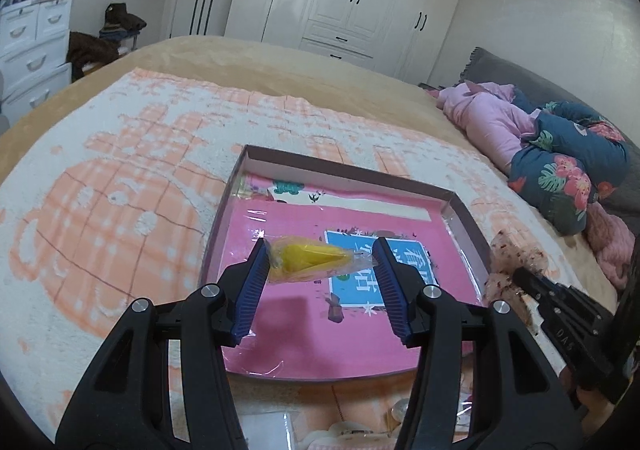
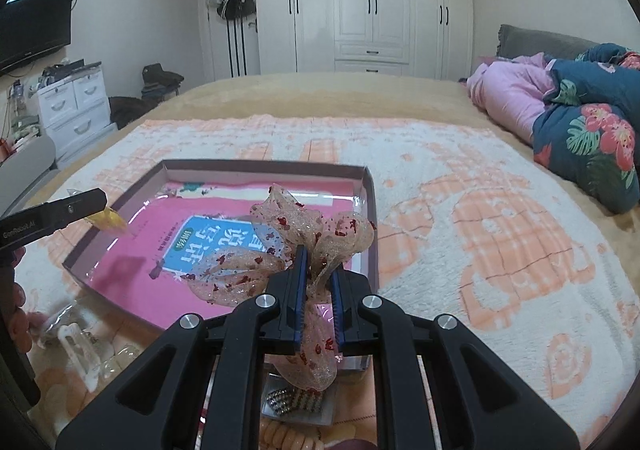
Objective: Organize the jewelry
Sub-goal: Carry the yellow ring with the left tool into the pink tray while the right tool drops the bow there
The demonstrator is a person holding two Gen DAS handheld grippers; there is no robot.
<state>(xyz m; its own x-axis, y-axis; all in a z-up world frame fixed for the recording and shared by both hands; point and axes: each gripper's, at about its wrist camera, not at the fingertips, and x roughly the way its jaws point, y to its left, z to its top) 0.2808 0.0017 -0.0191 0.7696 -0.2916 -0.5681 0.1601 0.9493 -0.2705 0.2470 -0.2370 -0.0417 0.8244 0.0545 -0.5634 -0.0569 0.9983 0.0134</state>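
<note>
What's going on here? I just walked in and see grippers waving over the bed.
A person is sorting hair accessories into a shallow box lined with a pink sheet, using two handheld grippers. The left gripper holds a yellow item in clear wrapping between its jaws, above the box. The right gripper has its jaws shut on a glittery ribbon bow at the box's near corner. More pieces lie on the blanket nearby.

A home bedroom: bed (image 2: 320,98), white wardrobe (image 2: 360,2).
</note>
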